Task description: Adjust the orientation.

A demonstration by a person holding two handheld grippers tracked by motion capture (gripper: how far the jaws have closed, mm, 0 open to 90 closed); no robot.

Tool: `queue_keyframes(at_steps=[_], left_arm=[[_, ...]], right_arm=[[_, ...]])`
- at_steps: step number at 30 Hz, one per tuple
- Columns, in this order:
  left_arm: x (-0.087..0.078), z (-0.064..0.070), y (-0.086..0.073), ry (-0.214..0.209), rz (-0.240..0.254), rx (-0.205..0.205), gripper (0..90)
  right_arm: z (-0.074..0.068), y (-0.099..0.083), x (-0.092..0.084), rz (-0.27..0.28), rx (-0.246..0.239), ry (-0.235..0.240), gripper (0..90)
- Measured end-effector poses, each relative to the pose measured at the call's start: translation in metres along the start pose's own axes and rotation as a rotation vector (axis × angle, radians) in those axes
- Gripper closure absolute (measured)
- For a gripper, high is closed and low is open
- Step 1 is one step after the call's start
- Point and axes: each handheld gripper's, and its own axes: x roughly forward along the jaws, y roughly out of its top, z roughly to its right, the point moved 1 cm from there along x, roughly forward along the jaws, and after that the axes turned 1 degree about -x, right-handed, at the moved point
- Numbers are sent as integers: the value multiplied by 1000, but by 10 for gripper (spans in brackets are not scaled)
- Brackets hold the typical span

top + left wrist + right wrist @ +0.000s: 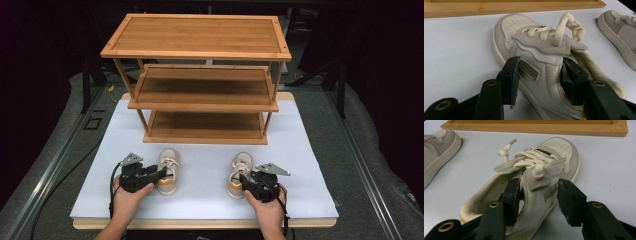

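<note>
White table (300, 150), wooden rack (200, 90), two shoes (168, 170)

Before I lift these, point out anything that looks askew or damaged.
Nothing looks damaged or spilled. The left sneaker and right sneaker stand upright on the white table top, toes toward the bamboo shoe rack. Each gripper's jaws straddle one side wall of its sneaker, left gripper and right gripper.

left sneaker (168, 171): cream, laced, upright on white table (210, 165), toe toward bamboo shoe rack (200, 75)
right sneaker (240, 174): matching, upright, well apart, same heading
</note>
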Motion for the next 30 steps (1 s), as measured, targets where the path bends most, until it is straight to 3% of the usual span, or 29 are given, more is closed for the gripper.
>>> queue_keyframes(at_steps=[3,9,16,18,23,30], left_arm=[[0,0,1,-11,-8,0,560],[7,13,4,-28,-21,16,566],[18,32,4,-53,-28,26,568],[21,36,4,-58,-22,23,568],[25,43,4,-64,-21,17,568],[30,49,5,-66,-20,15,567]], right_arm=[[0,1,0,6,13,17,610],[-13,5,5,-1,-43,25,653],[-36,9,17,-7,-117,74,666],[-42,9,20,-3,-122,98,666],[-51,10,25,-4,-120,86,663],[-62,12,32,3,-107,122,662]])
